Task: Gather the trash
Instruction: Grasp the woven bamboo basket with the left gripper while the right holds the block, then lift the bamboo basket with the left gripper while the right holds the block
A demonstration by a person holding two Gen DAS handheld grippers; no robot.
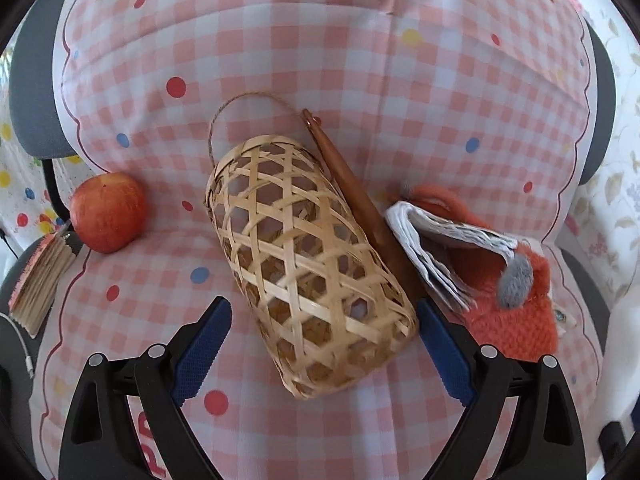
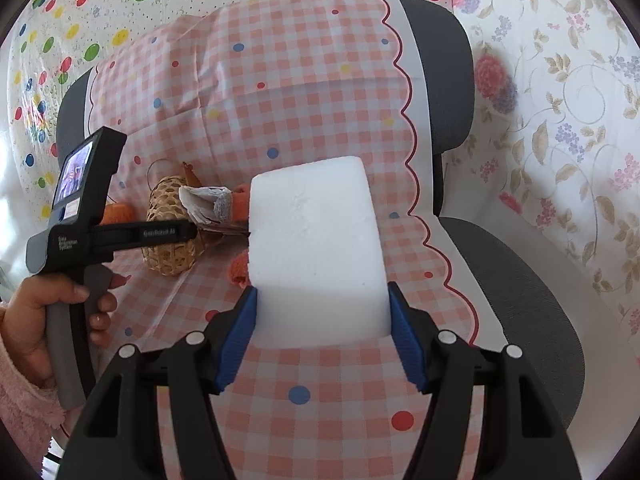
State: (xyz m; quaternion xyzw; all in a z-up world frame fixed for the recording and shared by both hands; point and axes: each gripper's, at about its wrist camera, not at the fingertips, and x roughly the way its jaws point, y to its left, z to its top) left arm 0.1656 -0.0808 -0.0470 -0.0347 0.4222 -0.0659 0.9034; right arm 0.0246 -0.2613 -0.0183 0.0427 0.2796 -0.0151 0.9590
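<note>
A woven bamboo basket point(image 1: 304, 256) with a twine loop lies on its side on the checked cloth point(image 1: 280, 60) of a chair seat. My left gripper point(image 1: 323, 306) stands open astride the basket's near end; both blue pads are clear of the weave, the right one close to it. My right gripper point(image 2: 322, 290) is shut on a white foam block point(image 2: 316, 248), held above the seat. The basket point(image 2: 172, 216) shows small to the left of the block, where a person's hand point(image 2: 36, 320) holds the left tool's handle.
A brown wooden stick point(image 1: 352, 188) leans along the basket's right side. Beside it lie a folded stack of white paper point(image 1: 432, 248) and an orange knitted item point(image 1: 512, 312). A red apple point(image 1: 108, 212) and a small book point(image 1: 40, 276) sit at the left. Grey chair edges point(image 2: 520, 280) frame the cloth.
</note>
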